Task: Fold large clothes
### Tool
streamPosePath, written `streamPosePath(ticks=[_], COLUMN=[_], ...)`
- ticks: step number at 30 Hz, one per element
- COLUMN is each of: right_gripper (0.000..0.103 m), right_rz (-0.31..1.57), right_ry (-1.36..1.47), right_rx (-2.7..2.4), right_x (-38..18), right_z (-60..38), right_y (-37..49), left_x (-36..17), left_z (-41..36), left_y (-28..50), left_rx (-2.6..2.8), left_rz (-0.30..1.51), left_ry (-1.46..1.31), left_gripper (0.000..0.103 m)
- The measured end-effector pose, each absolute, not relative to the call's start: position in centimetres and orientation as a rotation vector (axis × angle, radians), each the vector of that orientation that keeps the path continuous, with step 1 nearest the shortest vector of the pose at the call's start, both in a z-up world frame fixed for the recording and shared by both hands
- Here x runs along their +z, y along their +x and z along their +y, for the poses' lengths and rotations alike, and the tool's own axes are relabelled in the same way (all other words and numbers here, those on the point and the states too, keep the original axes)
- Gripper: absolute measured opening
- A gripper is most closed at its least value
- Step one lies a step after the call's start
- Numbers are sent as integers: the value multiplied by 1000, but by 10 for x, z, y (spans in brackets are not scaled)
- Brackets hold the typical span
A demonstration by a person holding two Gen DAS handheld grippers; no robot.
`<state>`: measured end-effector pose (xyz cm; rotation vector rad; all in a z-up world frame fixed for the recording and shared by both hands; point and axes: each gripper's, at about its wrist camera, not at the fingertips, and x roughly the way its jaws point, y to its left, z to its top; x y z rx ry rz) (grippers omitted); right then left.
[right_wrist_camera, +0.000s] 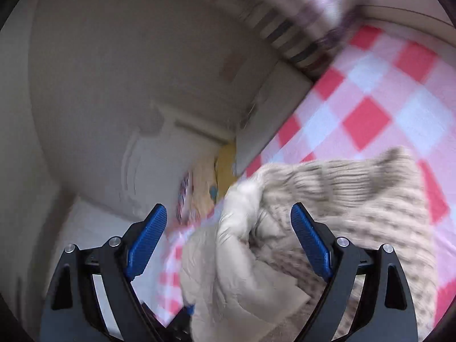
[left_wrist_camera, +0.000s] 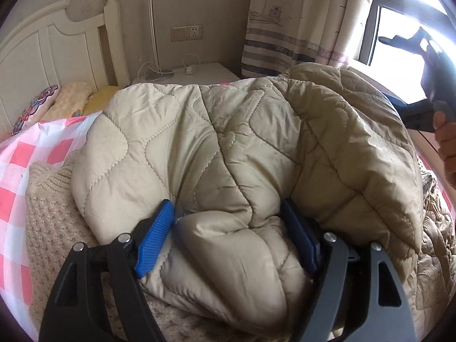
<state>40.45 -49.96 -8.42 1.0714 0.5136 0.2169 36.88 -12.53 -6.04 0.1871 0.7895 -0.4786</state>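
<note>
The quilted beige jacket lies bunched on the bed, on a red-and-white checked sheet. A cream knitted sweater lies under and beside it, showing at the jacket's left edge.

Left claw: the jaws stand spread. A thick fold of the jacket sits between the two blue pads. The left pad lies against the fabric; the right pad is partly buried in it. Whether the pads press on the fold cannot be told for certain; the fabric bulges loosely between them rather than being pinched flat.

Right claw: the jaws stand spread wide. A lump of jacket fabric and the ribbed sweater lie between and beyond the blue pads, with clear space beside each pad. This view is motion-blurred. In the left wrist view the right claw shows as a dark shape at the far right, before the window, gripped by a hand.

Surroundings: a white headboard, patterned pillows, a white nightstand carrying a slim lamp and a cable, a wall socket, and a printed curtain.
</note>
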Motion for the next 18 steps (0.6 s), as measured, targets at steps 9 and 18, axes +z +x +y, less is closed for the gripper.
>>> streamPosePath(ticks=[9,18], right_gripper=[86,86], right_rz=[530,825], right_ry=[140,45], right_rx=[197,174], right_x=[-47,-126], right_z=[-356,-353], right_y=[350,381], left_x=[-62,-62], left_z=[-119,-114], left_y=[362,365], left_rx=[-478,-480], left_rz=[787,790], left_ry=[176,158], left_gripper=[79,82])
